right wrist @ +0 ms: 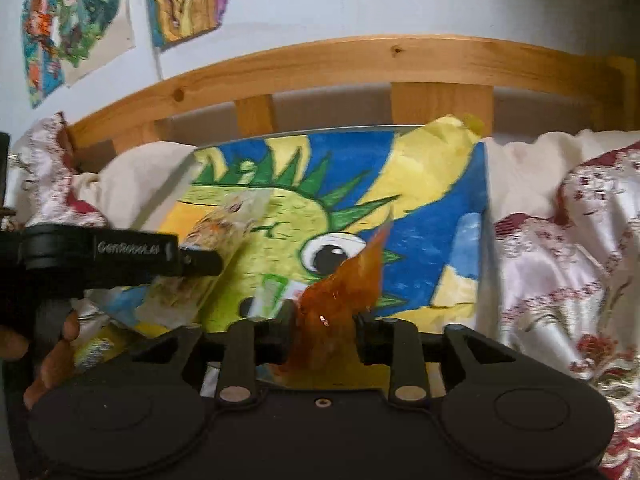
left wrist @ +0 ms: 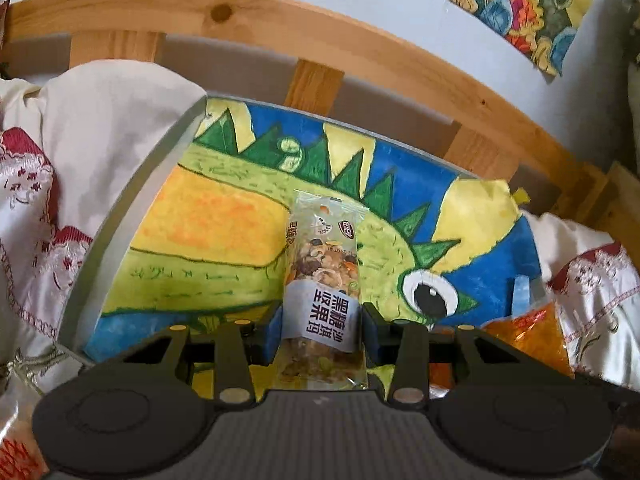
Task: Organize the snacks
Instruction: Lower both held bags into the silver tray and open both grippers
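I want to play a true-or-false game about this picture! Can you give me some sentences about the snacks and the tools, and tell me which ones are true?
1. The left tool is gripping a clear nut bar. True.
2. The right tool is empty. False: it is shut on an orange wrapper.
3. The painting under the snacks shows a green spiky creature with a big eye. True.
4. The rail behind the painting is metal. False: it is wood.
5. The wall is bare. False: colourful drawings hang on it.
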Available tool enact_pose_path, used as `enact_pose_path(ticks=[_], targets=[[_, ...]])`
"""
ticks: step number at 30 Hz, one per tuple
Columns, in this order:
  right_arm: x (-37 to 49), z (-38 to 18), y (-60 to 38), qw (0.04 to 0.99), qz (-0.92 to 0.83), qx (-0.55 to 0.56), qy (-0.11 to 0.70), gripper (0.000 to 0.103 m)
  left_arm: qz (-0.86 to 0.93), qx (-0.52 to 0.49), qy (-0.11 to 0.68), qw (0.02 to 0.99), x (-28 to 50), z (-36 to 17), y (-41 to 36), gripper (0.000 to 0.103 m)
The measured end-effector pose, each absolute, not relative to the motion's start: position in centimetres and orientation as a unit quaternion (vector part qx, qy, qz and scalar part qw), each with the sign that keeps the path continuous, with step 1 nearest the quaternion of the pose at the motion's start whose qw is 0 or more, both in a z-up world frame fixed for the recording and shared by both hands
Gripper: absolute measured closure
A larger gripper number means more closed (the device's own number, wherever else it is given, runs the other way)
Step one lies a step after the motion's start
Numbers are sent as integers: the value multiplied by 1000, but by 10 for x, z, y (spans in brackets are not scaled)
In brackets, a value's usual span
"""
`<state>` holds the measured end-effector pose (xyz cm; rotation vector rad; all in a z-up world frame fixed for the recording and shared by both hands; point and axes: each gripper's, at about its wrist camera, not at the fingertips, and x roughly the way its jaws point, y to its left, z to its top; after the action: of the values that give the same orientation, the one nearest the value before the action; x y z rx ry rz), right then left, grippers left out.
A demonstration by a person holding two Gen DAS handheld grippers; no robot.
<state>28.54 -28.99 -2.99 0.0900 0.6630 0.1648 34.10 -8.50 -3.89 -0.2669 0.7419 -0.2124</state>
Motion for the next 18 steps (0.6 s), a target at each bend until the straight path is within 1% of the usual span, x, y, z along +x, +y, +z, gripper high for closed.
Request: enact_pose_path(ticks=[1,2,3,4,5,6,7,8,11,13,15,18], targets=[[284,-29,-290,942,74,40,324,62,-101,-126,364,917,340,-40,-86,58],[282,-28,-290,944,68,34,321,56,-100,-124,367,916,340,-40,-87,58],[280,-28,-291,946,62,31,318,48,-99,-123,370,915,338,-40,-87,54],[277,-26,-291,947,56,27,314,44,-99,-121,373,915,337,-38,-88,44],[274,-25,-291,949,53,26,310,37,-100,-119,370,916,335,-36,-88,40],[272,-23,-291,950,52,24,306,32,-100,-117,364,919,331,-33,-88,32],[270,-22,-291,952,51,22,302,31,-98,-114,355,923,328,-29,-88,25],[267,-20,-291,953,49,19,297,29,-95,-110,350,925,325,-27,-88,23],[260,-14,-294,958,45,20,282,23,-91,-106,345,928,319,-18,-87,21],[253,-8,-294,961,44,21,272,21,-87,-107,336,932,313,-12,-84,15],[244,-3,-295,965,44,23,258,13,-80,-108,322,937,304,-5,-79,11],[230,6,-296,969,50,30,240,7,-68,-104,299,946,289,4,-73,4]])
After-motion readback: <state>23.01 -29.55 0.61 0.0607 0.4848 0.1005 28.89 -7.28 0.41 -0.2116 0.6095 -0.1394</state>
